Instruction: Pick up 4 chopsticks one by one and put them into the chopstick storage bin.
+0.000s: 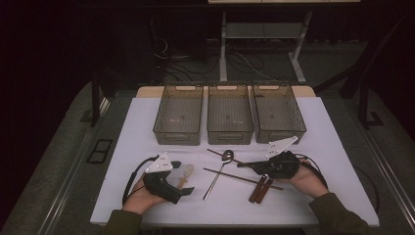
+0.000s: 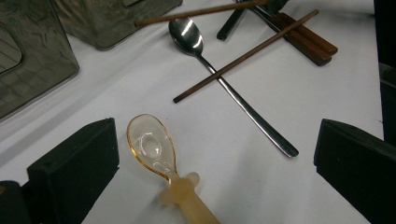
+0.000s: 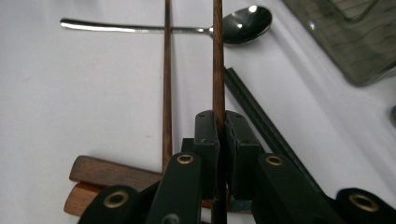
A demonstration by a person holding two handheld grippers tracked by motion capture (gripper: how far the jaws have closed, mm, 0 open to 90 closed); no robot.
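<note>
left gripper (image 1: 183,177): we see it at the near left of the table, held in the person's left hand; in the left gripper view its two black jaws stand wide apart and press on nothing
amber spoon (image 2: 153,150): we find it lying flat on the white table (image 1: 147,200) between those spread jaws, closer to one of them, bowl pointing away and its pale, frosted handle running back toward the camera; in the high view it sits just beside the left gripper
right gripper (image 3: 222,122): we see it at the near right in the high view, held in the person's right hand and pointing toward the middle of the table; its jaws are brought together and clamped on a wooden chopstick
held chopstick (image 3: 217,60): thin and brown, it runs straight out from between the jaws and its far part crosses over the metal spoon beside the bowl
second chopstick (image 3: 167,79): it lies alongside the held one, a little apart, also crossing the spoon's handle
brown wooden pieces (image 1: 259,189): two short blocks lie side by side under the right gripper, touching each other
black stick (image 3: 254,114): it lies slanted just beside the held chopstick
metal spoon (image 1: 219,172): it lies near the table's middle, between the two grippers, bowl toward the bins
bins (image 1: 229,113): three clear, dark-tinted bins stand in a row at the far side of the table, just beside one another
</note>
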